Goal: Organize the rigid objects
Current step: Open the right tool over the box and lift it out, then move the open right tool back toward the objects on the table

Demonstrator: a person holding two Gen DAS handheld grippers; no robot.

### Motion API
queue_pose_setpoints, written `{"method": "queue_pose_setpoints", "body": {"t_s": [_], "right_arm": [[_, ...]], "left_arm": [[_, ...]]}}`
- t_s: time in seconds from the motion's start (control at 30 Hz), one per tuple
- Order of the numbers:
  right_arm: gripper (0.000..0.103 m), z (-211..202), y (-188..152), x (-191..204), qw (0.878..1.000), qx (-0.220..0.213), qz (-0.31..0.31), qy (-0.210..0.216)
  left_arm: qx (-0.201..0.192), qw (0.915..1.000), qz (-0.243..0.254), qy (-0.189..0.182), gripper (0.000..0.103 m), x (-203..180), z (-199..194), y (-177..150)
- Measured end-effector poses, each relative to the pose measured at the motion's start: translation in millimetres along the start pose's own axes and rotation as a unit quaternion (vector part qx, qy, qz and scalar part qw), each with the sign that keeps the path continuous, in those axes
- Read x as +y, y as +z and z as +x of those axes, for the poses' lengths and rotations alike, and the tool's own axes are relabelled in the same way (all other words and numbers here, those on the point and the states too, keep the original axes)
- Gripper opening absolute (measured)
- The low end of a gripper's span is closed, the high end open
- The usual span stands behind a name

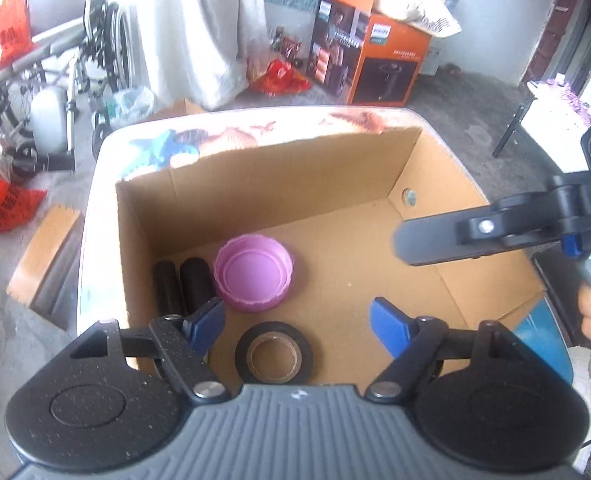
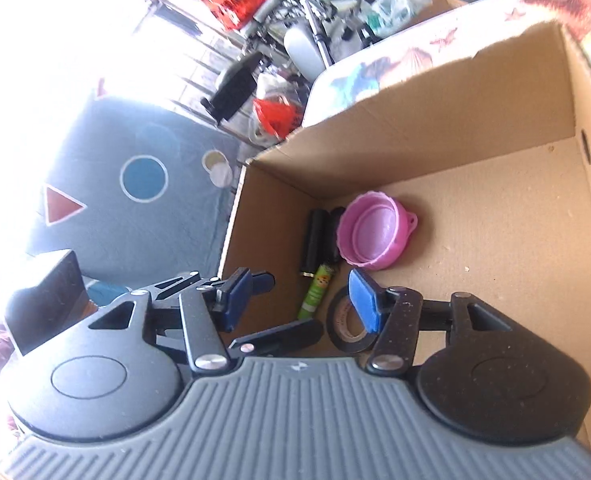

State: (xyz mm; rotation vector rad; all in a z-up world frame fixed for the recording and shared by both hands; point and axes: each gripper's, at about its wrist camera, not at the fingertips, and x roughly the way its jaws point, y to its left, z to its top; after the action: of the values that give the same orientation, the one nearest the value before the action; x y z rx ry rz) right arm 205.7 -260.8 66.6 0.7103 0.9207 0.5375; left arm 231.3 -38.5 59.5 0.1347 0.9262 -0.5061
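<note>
Below the left tool (image 1: pixel 297 326), spread empty, lies the tape roll (image 1: pixel 273 353).

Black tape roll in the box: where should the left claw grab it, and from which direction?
The black tape roll lies flat on the cardboard box floor, hole up, right under the open left claw. Probably best from straight above: one finger into the core, the other outside, pinching the ring wall. Its near side looks freest; the pink lid sits just beyond it.
</note>
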Motion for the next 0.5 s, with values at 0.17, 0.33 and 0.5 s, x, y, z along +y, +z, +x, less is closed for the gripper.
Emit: {"method": "queue_pose_setpoints", "body": {"t_s": [0.17, 0.33, 0.5], "right_arm": [[0.086, -83.1, -45.2, 23.1, 0.993, -0.088, -0.068, -0.035], [0.102, -140.5, -113.0, 28.7, 0.981, -0.132, -0.105, -0.101], [0.102, -152.4, -170.8, 18.7, 0.971, -0.146, -0.109, -0.156]], "left_arm": [[-0.101, 0.9944, 0.028, -0.012, 0.090, -22.1, -61.5, -17.7], [-0.140, 0.9889, 0.009, -0.050, 0.090, -42.3, -97.5, -52.3], [-0.138, 0.9883, -0.031, -0.057, 0.091, -58.7, -98.3, -92.2]]}}
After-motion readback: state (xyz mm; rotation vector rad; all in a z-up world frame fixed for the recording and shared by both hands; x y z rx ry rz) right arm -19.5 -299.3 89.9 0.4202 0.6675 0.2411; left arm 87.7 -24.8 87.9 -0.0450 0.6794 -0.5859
